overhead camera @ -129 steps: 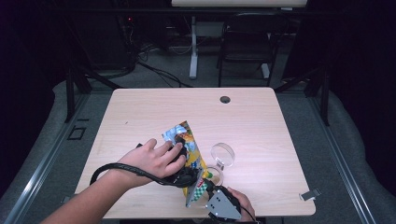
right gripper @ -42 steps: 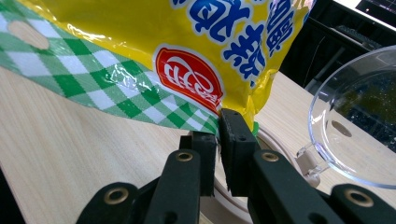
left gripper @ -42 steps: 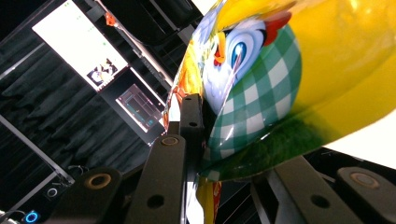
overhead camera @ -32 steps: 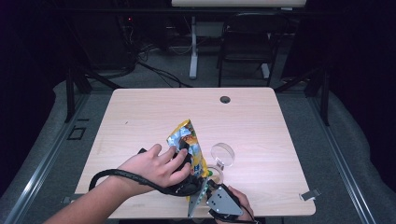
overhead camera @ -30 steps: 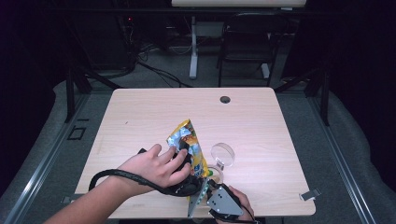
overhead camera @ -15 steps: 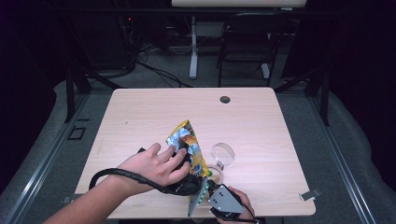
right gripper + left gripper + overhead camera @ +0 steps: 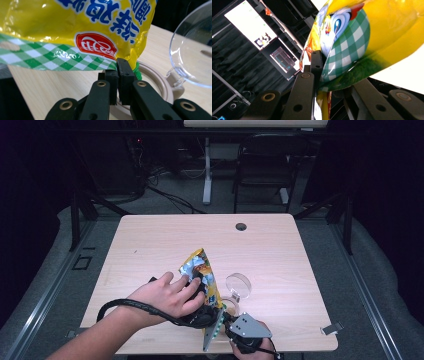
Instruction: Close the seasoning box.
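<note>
I hold one snack bag (image 7: 202,270) near the front edge of the tabletop (image 7: 150,240), its long axis running from about five o'clock at my hands up to about eleven o'clock, where its free end points away from me and a little to the left, lifted off the wood. My left gripper (image 7: 200,292) has its jaws clamped on the bag's green-checked edge, seen close up in the left gripper view (image 7: 342,50). My right gripper (image 7: 220,320) has just been closing its jaws, and in the right gripper view they sit pressed together on the bag's lower corner (image 7: 100,30) right at the seam. Just at three o'clock from the bag stands one small beige container (image 7: 231,302) with its clear round lid (image 7: 238,284) flipped up; in the right gripper view the container's rim (image 7: 160,77) lies directly behind my jaws, with the lid (image 7: 192,50) tilted at two o'clock. Far off at one o'clock, well apart from everything, is one dark round hole (image 7: 241,226) in the tabletop. Beyond the far edge stands one chair (image 7: 265,165) on the floor.
</note>
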Available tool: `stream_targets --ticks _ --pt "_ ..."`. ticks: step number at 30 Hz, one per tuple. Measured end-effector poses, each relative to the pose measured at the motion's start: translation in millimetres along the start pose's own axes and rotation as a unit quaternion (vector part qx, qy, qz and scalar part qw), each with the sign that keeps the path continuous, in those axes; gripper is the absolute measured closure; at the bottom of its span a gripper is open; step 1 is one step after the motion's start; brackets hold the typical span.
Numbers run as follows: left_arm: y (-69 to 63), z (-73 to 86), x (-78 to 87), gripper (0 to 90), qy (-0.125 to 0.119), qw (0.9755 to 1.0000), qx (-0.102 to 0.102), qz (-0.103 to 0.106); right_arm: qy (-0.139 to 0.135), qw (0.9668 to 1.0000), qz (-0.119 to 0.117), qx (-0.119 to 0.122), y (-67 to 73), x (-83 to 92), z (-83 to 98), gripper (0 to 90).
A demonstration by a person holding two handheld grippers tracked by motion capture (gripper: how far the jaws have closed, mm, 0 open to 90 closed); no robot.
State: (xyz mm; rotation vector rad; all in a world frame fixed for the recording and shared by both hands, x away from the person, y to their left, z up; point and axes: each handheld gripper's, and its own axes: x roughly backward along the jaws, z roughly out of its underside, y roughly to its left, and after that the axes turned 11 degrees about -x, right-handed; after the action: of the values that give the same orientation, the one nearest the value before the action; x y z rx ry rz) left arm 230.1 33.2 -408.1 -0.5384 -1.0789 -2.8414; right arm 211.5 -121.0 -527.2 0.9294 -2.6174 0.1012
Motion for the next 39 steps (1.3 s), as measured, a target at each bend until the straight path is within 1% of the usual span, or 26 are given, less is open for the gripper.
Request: stream_targets --ticks 1,3,4,9,13,20,22,30,34,36,37,39 --pt "0.3 0.0 -0.1 82.2 0.001 1.0000 0.000 0.000 0.000 1.0000 -0.003 -0.009 -1.2 -0.1 -0.1 87.6" --pt "0.4 0.1 -0.4 82.2 0.002 1.0000 0.000 0.000 -0.002 0.9998 -0.006 -0.017 -3.5 -0.1 -0.2 87.5" --pt "0.5 0.1 -0.5 82.2 0.002 1.0000 0.001 0.001 0.000 0.9999 -0.004 -0.013 -3.8 0.5 -0.3 87.5" --pt "0.2 -0.3 -0.8 82.1 0.001 1.0000 0.001 0.001 -0.001 0.9999 -0.003 -0.013 -2.4 0.0 0.3 87.5" --pt "0.0 0.4 -1.1 82.1 0.000 1.0000 0.002 0.004 0.000 1.0000 -0.002 -0.007 -1.9 0.1 0.1 87.6" --pt "-0.1 0.3 -1.0 82.2 -0.001 1.0000 0.001 0.004 0.000 0.9999 -0.004 -0.013 -2.2 -0.4 0.3 87.5" --pt "0.3 0.7 -0.8 82.1 -0.001 1.0000 0.001 0.004 0.001 0.9999 -0.003 -0.010 -2.3 0.1 0.2 87.6" --pt "0.2 0.3 -0.9 82.0 -0.001 1.0000 -0.001 0.005 0.001 0.9999 -0.007 -0.015 -2.1 -0.1 0.6 87.5" --pt "0.6 0.2 -0.9 82.0 -0.002 1.0000 0.000 0.006 0.000 0.9997 -0.010 -0.021 -3.1 0.0 0.7 87.5" --pt "0.8 0.4 -1.0 82.0 -0.001 1.0000 -0.001 0.008 -0.001 0.9994 -0.014 -0.033 -4.7 0.2 0.7 87.4" --pt "1.0 0.4 -1.0 82.1 0.000 1.0000 -0.001 0.008 -0.004 0.9990 -0.016 -0.043 -5.6 0.1 0.8 87.3" --pt "1.2 0.5 -1.0 82.2 0.000 1.0000 0.000 0.009 -0.004 0.9986 -0.017 -0.050 -6.9 0.5 0.7 87.2"
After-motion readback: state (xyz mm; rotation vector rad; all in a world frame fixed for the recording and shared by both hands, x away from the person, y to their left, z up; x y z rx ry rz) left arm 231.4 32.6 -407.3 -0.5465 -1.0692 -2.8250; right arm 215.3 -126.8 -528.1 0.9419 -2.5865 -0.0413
